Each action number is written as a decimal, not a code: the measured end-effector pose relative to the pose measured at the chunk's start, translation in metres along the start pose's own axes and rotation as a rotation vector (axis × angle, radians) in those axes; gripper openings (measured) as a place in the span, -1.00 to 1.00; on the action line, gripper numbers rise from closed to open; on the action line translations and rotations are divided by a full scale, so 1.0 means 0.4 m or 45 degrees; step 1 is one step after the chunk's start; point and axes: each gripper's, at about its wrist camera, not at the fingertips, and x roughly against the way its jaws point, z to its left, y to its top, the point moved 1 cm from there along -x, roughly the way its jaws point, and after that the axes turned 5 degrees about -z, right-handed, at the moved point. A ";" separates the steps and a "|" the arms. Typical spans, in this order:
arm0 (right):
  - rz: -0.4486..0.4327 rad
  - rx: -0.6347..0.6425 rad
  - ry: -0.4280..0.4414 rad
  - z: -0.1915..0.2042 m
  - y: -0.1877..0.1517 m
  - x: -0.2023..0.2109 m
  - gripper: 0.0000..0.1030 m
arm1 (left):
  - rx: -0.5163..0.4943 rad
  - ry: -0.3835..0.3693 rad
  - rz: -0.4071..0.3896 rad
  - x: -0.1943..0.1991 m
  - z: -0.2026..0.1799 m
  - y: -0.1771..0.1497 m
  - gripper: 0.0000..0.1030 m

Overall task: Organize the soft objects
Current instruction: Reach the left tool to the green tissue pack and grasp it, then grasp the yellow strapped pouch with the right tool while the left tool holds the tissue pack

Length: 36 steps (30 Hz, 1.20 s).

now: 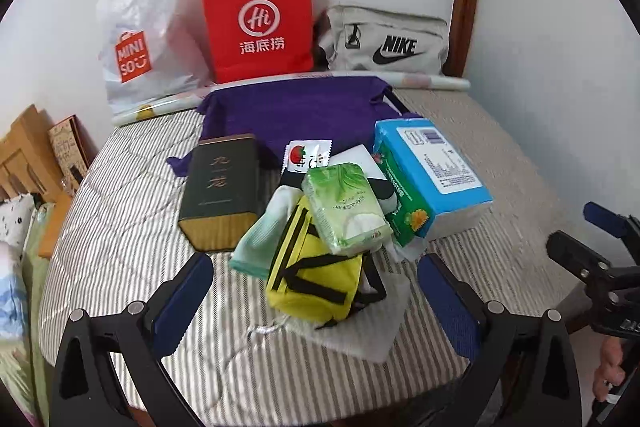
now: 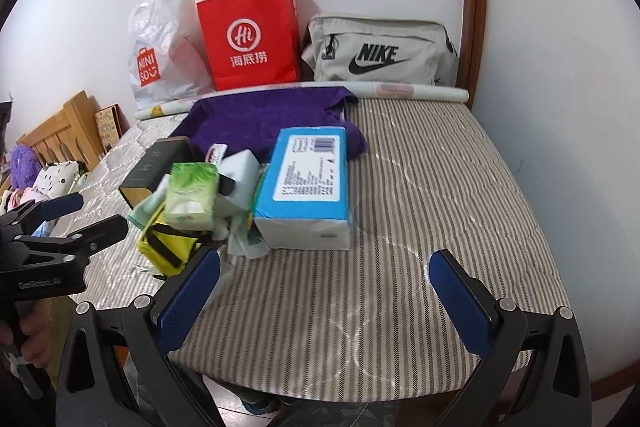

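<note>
Striped bedding (image 1: 120, 227) carries a heap at twelve o'clock: yellow pouch (image 1: 316, 279), green tissue pack (image 1: 344, 207), blue tissue block (image 1: 432, 171). Left gripper (image 1: 316, 291) and right gripper (image 2: 324, 291) both gape, empty. Sorting looks unstarted; next, probably close on the pouch.

Two near, forward-facing wrist views over one shared striped bed (image 1: 120, 211), side by side.

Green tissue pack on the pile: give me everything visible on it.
The green tissue pack is a small soft pack in glossy plastic wrap, pale green with a leaf print, a white patch and small dark print. It looks sealed and slightly crumpled. It lies tilted on top of the pile, resting on the yellow pouch, close beside the blue tissue block; whether they touch is unclear. No gripper touches it.
</note>
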 end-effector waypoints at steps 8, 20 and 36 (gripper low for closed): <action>0.062 -0.044 0.023 -0.053 -0.025 -0.066 1.00 | -0.039 -0.004 0.067 -0.126 -0.046 0.008 0.99; 0.137 -0.040 0.058 -0.061 -0.040 -0.147 0.99 | -0.072 0.115 0.142 -0.250 -0.087 0.024 0.74; 0.160 0.036 0.159 0.031 -0.038 -0.180 0.99 | 0.033 0.002 0.023 -0.140 0.031 0.045 0.01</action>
